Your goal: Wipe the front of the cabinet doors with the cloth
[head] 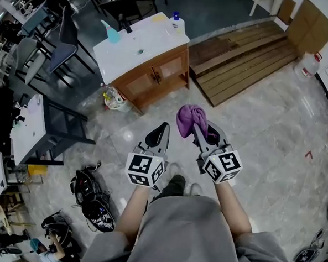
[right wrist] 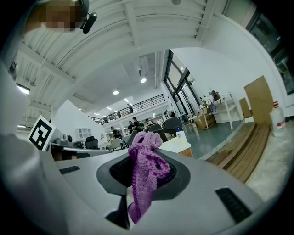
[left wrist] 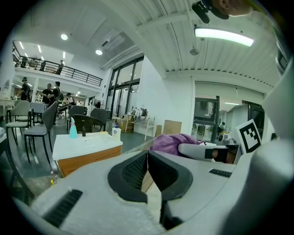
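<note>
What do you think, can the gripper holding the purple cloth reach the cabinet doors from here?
Probably not yet. The right gripper, shut on the cloth, sits near the person's body, while the cabinet doors stand off across open floor. Nothing blocks the way; stepping closer should do it.

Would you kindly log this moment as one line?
left gripper: shut, empty | right gripper: shut on cloth | cabinet: apart from both grippers

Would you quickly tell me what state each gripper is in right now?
Left gripper: closed, empty.
Right gripper: closed on the purple cloth.
</note>
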### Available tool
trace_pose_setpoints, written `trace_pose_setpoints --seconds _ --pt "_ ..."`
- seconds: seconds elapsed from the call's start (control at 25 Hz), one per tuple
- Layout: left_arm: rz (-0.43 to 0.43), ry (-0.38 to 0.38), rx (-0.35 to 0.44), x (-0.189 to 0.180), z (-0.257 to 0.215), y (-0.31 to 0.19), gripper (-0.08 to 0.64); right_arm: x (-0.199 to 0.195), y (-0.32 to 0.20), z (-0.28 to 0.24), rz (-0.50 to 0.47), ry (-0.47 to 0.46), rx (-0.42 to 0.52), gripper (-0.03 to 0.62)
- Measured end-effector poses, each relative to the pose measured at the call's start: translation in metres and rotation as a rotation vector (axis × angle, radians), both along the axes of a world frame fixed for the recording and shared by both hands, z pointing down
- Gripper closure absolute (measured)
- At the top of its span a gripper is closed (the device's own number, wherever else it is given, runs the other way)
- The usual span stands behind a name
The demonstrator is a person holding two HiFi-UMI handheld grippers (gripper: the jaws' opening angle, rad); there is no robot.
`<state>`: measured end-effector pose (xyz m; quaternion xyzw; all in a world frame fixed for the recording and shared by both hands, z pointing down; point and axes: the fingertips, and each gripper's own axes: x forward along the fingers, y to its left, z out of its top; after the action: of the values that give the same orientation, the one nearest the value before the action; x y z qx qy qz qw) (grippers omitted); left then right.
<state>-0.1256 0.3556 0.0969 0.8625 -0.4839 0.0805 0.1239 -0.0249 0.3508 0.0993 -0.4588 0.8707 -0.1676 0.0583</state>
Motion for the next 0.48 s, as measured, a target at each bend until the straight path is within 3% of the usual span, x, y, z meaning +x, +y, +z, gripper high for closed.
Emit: trace_pose_setpoints --seconds 0.48 --pt "0.027 0.006 -0.029 -0.060 0.011 -0.060 0.549 -0.058 -0.059 0.009 0.034 0.018 -0.030 0.522"
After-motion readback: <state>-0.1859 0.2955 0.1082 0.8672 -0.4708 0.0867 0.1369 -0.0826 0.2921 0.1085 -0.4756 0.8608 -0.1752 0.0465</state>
